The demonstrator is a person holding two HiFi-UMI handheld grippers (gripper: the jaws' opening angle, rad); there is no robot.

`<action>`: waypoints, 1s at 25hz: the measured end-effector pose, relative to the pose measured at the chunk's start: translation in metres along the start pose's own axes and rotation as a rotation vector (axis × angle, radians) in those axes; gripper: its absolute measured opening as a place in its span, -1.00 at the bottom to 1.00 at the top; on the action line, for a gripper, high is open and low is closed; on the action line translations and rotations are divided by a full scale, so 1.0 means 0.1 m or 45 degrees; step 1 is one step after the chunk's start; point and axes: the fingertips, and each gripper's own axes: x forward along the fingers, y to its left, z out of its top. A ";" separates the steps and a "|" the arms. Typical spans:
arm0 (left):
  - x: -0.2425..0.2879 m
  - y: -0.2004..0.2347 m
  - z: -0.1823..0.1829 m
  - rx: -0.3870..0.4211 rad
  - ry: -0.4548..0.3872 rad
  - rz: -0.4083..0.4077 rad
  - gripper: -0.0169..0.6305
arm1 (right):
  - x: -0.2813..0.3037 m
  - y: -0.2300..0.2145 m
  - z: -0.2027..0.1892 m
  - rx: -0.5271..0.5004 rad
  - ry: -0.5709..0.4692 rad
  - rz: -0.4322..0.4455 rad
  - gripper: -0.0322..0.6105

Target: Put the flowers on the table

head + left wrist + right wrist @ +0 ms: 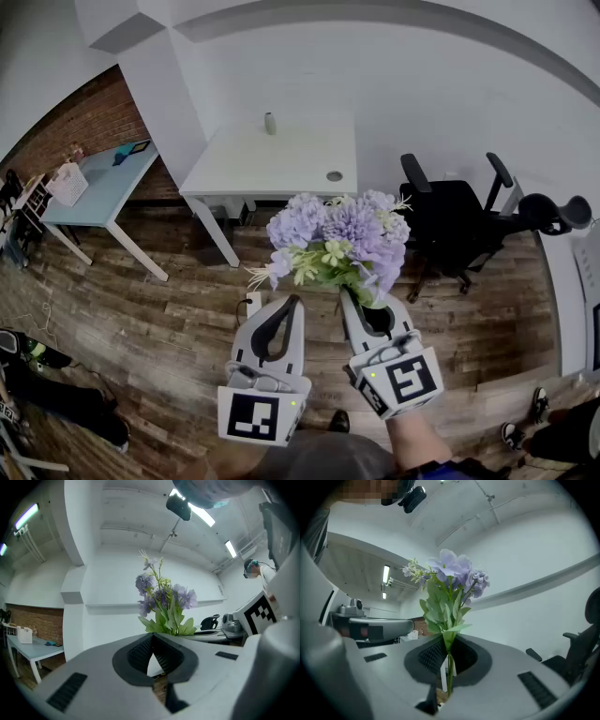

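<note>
A bunch of purple flowers (339, 242) with green leaves stands upright in my right gripper (354, 298), which is shut on the stems (448, 665). From the right gripper view the blooms (454, 571) rise straight above the jaws. My left gripper (292, 302) is beside it on the left, shut with nothing between its jaws, and the bunch (164, 603) shows just past its tips. The white table (272, 161) stands ahead against the white wall, beyond the flowers.
A small grey cylinder (270, 123) and a round hole (335, 175) are on the white table. A black office chair (452, 220) stands to its right. A light blue table (94, 187) with a white basket (67, 183) is at the left. Wooden floor lies below.
</note>
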 end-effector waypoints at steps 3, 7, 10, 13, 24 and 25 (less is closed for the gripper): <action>0.00 0.00 0.00 -0.001 0.000 -0.001 -0.92 | 0.00 0.00 0.00 -0.002 0.002 0.003 -0.84; -0.01 0.01 0.01 -0.019 0.004 0.004 -0.92 | 0.00 0.01 0.02 -0.007 0.006 0.008 -0.84; -0.04 0.01 -0.01 -0.021 0.010 -0.003 -0.92 | -0.01 0.01 0.03 -0.010 0.004 0.003 -0.84; -0.06 0.02 -0.04 -0.027 0.017 0.002 -0.92 | -0.02 0.02 0.03 -0.013 0.006 0.003 -0.84; 0.00 0.11 -0.20 -0.074 0.016 0.008 -0.92 | 0.02 -0.01 0.00 -0.020 -0.005 0.005 -0.84; -0.01 0.11 -0.21 -0.076 0.012 0.010 -0.92 | 0.01 0.00 0.00 -0.021 -0.013 0.006 -0.84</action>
